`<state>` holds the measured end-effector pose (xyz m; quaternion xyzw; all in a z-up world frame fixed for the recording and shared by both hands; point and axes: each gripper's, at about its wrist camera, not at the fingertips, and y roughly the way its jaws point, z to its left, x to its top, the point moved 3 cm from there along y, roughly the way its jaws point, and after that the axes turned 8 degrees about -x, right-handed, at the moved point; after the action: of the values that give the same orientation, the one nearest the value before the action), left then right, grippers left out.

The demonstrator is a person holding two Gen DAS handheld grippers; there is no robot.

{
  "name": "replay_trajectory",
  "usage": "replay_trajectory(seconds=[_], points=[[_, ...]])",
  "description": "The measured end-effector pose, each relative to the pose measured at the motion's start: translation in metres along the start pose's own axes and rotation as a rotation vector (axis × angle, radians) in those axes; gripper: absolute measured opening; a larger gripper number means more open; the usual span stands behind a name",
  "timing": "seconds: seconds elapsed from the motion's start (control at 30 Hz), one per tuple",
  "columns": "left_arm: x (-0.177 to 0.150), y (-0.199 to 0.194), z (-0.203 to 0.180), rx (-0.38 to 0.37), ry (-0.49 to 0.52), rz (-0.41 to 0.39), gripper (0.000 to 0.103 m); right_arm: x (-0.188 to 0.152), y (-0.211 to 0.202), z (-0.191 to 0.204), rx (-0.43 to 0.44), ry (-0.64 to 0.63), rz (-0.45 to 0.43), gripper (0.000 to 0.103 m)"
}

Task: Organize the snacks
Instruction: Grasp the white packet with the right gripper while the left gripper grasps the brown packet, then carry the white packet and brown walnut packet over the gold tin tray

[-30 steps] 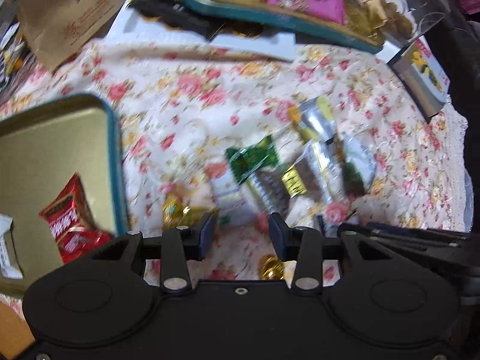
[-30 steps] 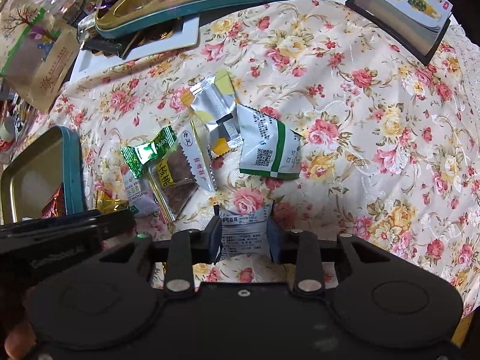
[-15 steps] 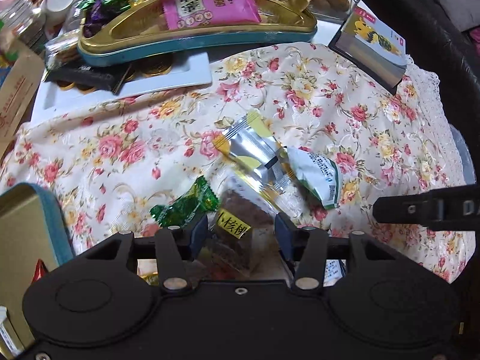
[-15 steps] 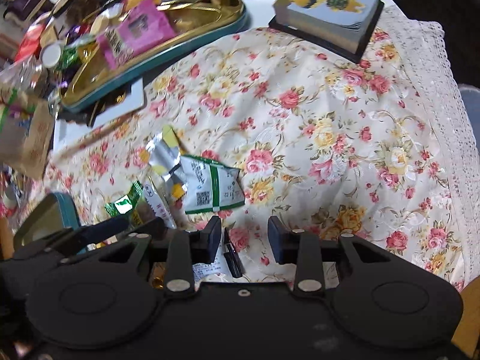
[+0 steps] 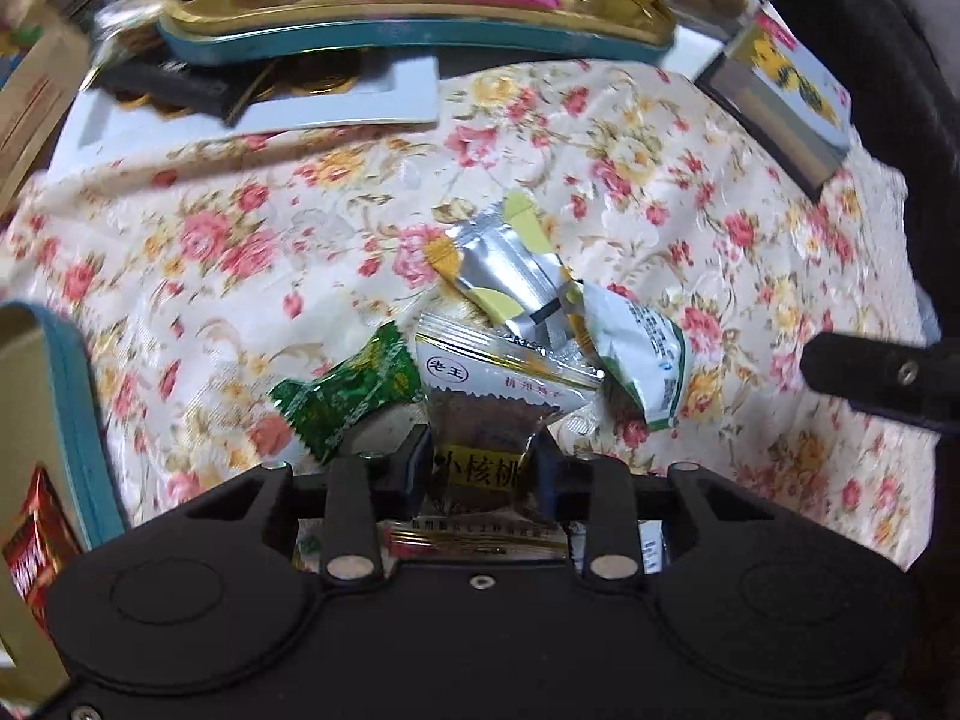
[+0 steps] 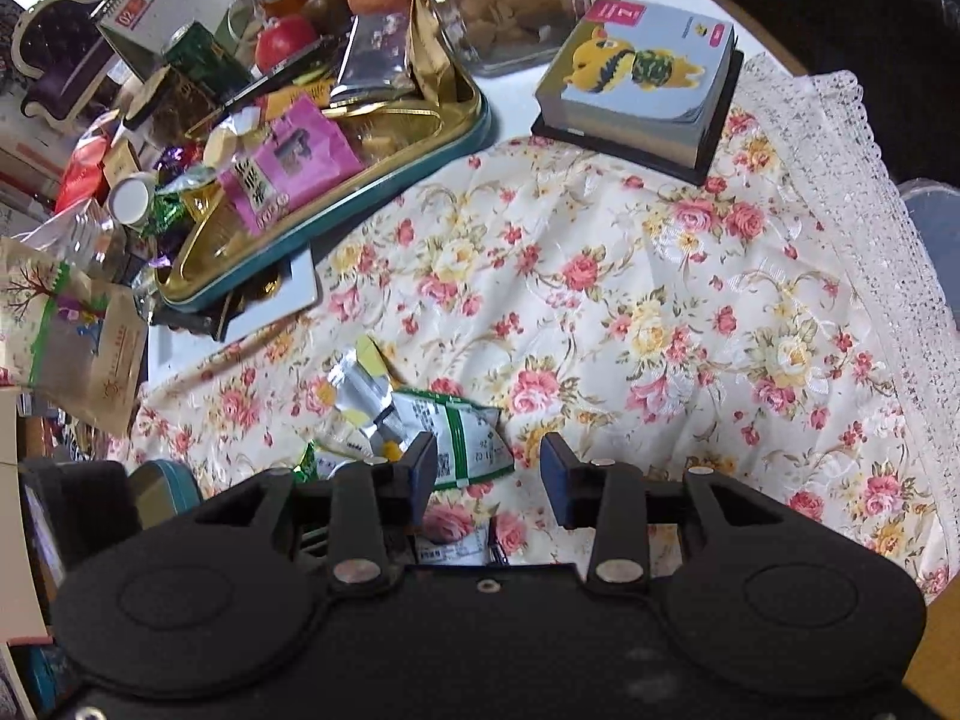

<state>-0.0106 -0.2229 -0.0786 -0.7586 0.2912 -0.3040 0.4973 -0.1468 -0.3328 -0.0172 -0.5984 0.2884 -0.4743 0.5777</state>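
A pile of snack packets lies on the floral cloth [image 5: 240, 252]. My left gripper [image 5: 483, 465] has its jaws on both sides of a clear walnut-snack packet [image 5: 486, 420] with a yellow label, and appears shut on it. Beside it lie a green candy [image 5: 345, 396], a silver-yellow packet [image 5: 510, 276] and a white-green packet [image 5: 645, 354]. My right gripper [image 6: 489, 474] is open and empty above the cloth, just right of the white-green packet [image 6: 462, 438] and the silver-yellow packet [image 6: 360, 396].
A teal-rimmed gold tin [image 5: 66, 396] at the left holds a red packet [image 5: 33, 546]. A larger gold tray [image 6: 360, 180] of snacks sits at the back, over a white flat board [image 5: 270, 102]. A notepad block [image 6: 642, 78] stands back right. A brown paper bag [image 6: 66, 342] lies at left.
My left gripper has moved in over the pile and its jaws have narrowed onto the walnut-snack packet. My right gripper has lifted and pulled back to the right, still open.
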Motion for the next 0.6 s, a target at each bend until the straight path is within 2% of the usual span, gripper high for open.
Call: replay_trajectory(seconds=[0.1,0.27,0.43,0.6], points=[[-0.002,-0.020,0.008,0.033,-0.060,-0.001,0.043,-0.003,0.008,0.000,-0.006,-0.011,0.030,0.042],[-0.015,-0.063,0.016,0.108,-0.070,-0.047,0.043,-0.023,0.032,0.011,0.027,-0.092,0.163,0.042],[-0.028,-0.102,0.026,0.153,-0.089,-0.094,0.043,-0.034,0.038,0.033,0.040,-0.271,0.152,0.043],[-0.042,-0.124,0.047,0.201,-0.118,-0.129,0.043,-0.042,0.052,0.042,0.025,-0.264,0.205,0.043]])
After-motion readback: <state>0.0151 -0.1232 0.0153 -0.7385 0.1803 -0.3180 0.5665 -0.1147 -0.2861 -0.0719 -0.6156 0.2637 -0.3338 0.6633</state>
